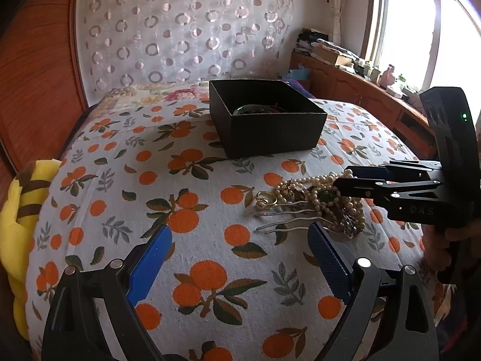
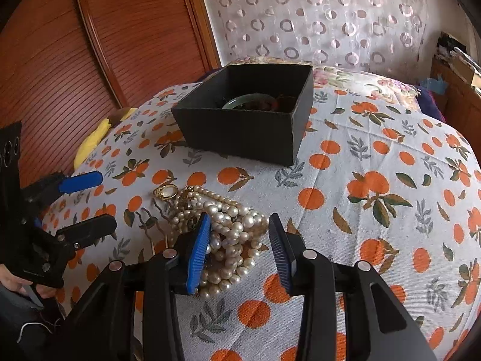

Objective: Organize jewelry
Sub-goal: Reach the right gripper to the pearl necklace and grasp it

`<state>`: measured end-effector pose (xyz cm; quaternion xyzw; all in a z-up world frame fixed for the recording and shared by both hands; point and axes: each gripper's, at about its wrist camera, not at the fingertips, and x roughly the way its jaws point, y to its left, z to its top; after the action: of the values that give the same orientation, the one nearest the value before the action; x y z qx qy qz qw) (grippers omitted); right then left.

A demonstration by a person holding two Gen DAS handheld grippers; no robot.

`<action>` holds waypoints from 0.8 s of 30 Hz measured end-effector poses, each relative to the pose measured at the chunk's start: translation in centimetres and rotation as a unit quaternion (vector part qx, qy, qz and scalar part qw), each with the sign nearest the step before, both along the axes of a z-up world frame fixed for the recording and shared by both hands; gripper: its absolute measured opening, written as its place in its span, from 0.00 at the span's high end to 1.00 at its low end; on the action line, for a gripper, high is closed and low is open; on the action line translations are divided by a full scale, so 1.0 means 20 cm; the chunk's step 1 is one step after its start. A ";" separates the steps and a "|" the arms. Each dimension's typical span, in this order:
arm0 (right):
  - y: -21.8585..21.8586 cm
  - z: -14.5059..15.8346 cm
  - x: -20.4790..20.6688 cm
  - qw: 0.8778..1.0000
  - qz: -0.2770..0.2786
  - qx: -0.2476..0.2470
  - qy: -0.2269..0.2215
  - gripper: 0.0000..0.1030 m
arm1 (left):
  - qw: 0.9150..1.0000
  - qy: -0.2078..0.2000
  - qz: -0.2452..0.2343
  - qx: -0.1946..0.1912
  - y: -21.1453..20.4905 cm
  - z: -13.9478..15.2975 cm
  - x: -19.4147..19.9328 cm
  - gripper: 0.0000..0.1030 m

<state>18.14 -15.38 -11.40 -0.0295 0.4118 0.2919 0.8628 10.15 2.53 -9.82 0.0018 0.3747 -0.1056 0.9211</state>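
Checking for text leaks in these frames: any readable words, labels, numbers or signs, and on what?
"DAS": pale letters on the black body of the right gripper, left wrist view; there may be more letters past what shows.
Boxes and papers on the wooden cabinet by the window: too small and blurred to read.
Black box, orange-print bedspread, circle-pattern curtain: no text.

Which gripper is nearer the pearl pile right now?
Right. The right gripper hangs over the pearl pile, pearls between its open pads. The left gripper is wide open beside the pile, with bare bedspread between its fingers.
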 end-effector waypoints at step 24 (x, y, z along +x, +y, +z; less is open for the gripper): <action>-0.16 0.20 -0.12 0.998 -0.010 0.026 -0.063 0.91 | 1.000 0.008 0.000 0.002 -0.01 -0.04 -0.01 0.14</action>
<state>15.76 -18.58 -7.37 -0.0209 0.3496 0.2911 0.8903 9.96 2.26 -10.58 0.0026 0.3822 -0.1046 0.9181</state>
